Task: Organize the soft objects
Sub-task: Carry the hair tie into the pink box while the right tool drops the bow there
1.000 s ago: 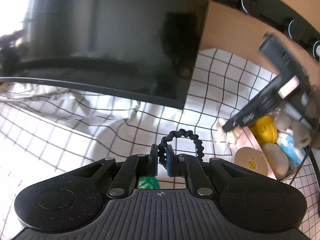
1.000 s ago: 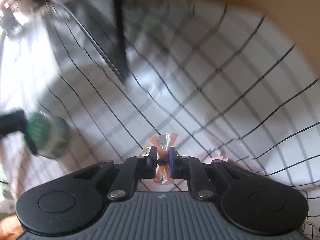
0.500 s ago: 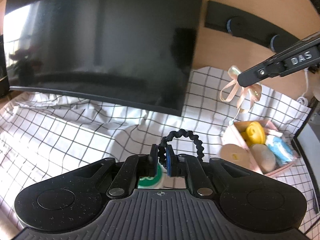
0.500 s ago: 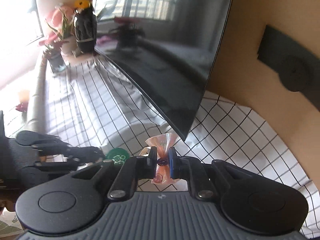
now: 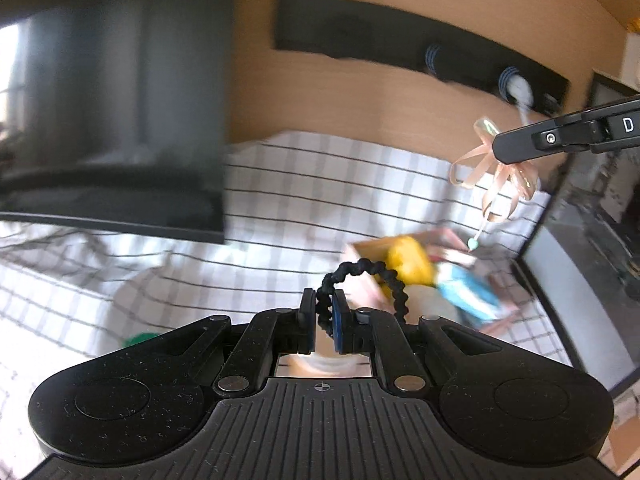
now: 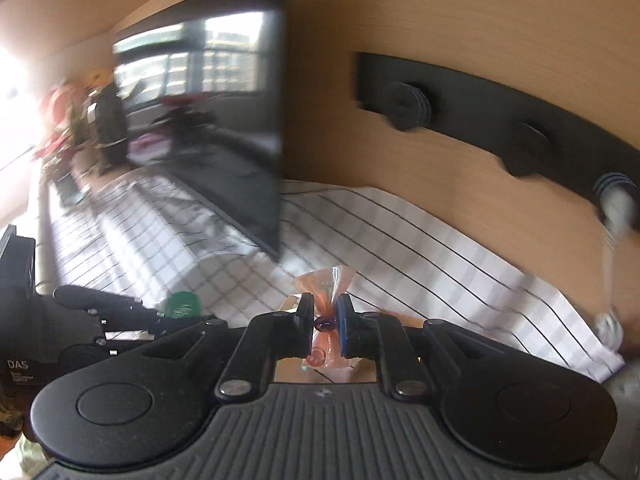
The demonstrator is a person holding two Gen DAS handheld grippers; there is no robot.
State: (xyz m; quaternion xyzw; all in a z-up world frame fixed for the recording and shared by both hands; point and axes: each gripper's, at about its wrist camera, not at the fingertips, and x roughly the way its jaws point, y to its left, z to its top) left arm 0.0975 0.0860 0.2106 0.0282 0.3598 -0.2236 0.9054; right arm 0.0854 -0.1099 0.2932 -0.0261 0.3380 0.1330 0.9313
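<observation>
My left gripper [image 5: 323, 312] is shut on a black beaded loop [image 5: 362, 278] that arches up to the right of its tips. Beyond it a pink box [image 5: 438, 240] sits on the checked cloth and holds a yellow toy [image 5: 410, 262], a blue item [image 5: 468, 294] and other soft things. My right gripper [image 6: 325, 316] is shut on a peach ribbon bow [image 6: 327, 286]; in the left wrist view the bow [image 5: 494, 172] hangs from that gripper [image 5: 500, 148] above the box.
A large black screen [image 5: 112, 120] stands at the left on the white checked cloth [image 5: 300, 208]. A black rail with knobs [image 5: 420, 52] is on the wooden wall. A second screen [image 5: 580, 280] is at the right. A green round lid [image 6: 182, 304] lies on the cloth.
Both grippers have swung right and up. The pink box now sits just beyond my left tips. The right gripper has carried the bow up above the box.
</observation>
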